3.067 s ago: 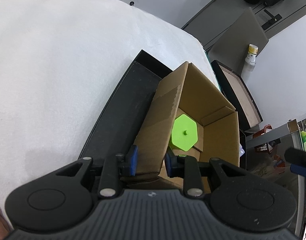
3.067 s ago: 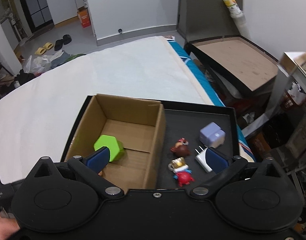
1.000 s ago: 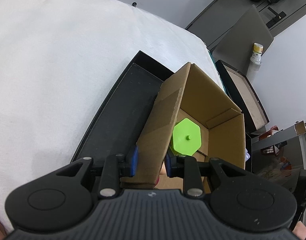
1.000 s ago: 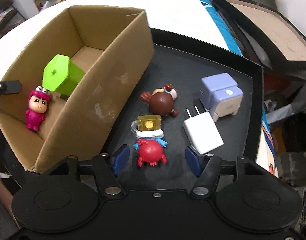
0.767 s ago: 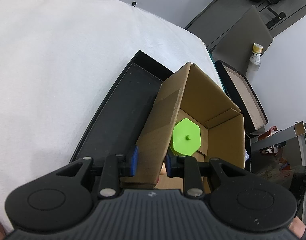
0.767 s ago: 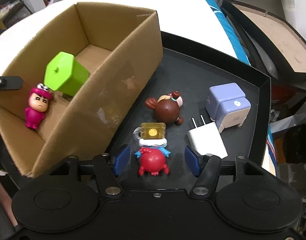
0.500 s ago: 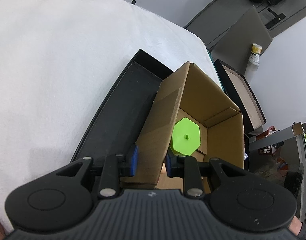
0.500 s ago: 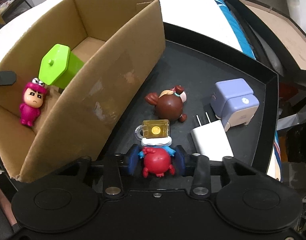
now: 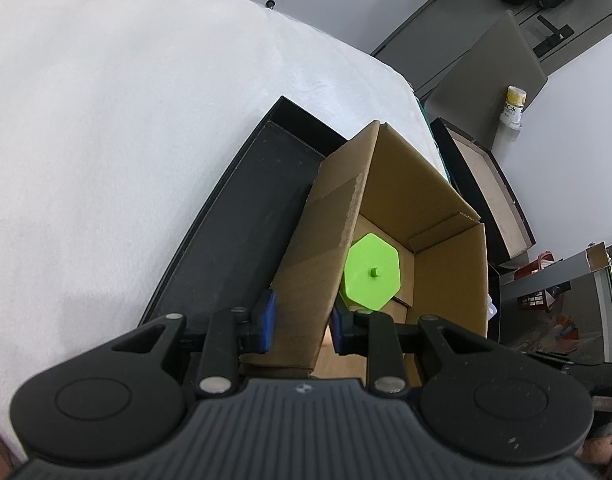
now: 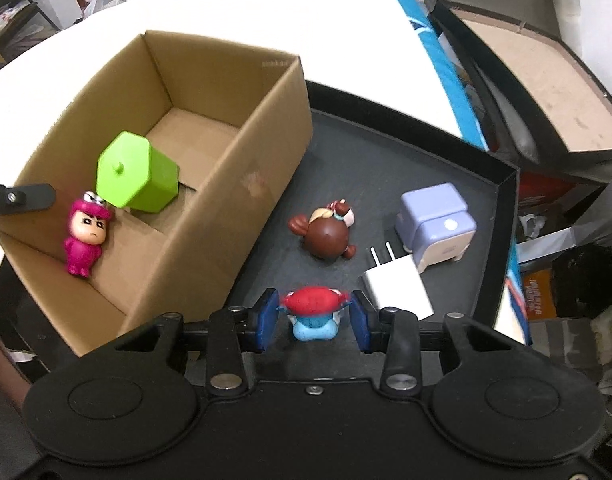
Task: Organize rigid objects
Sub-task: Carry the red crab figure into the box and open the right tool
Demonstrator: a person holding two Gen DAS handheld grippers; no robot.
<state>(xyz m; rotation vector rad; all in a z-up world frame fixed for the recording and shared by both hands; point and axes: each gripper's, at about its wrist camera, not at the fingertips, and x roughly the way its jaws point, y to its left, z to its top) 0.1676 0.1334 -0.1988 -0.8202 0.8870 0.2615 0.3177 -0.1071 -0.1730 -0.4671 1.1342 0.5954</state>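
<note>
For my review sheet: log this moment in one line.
left tool: grips box wall | right tool: holds red-blue toy | next: box

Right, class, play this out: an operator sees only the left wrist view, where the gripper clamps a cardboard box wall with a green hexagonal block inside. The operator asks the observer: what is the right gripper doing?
Observer: The right gripper is shut on a red and blue figurine.
Operator: Is anything beside the green block?
Observer: Yes, a pink figurine lies next to the green hexagonal block in the cardboard box.
Operator: What sits on the tray?
Observer: A brown figurine, a white charger plug and a lilac boxy toy lie on the black tray.
</note>
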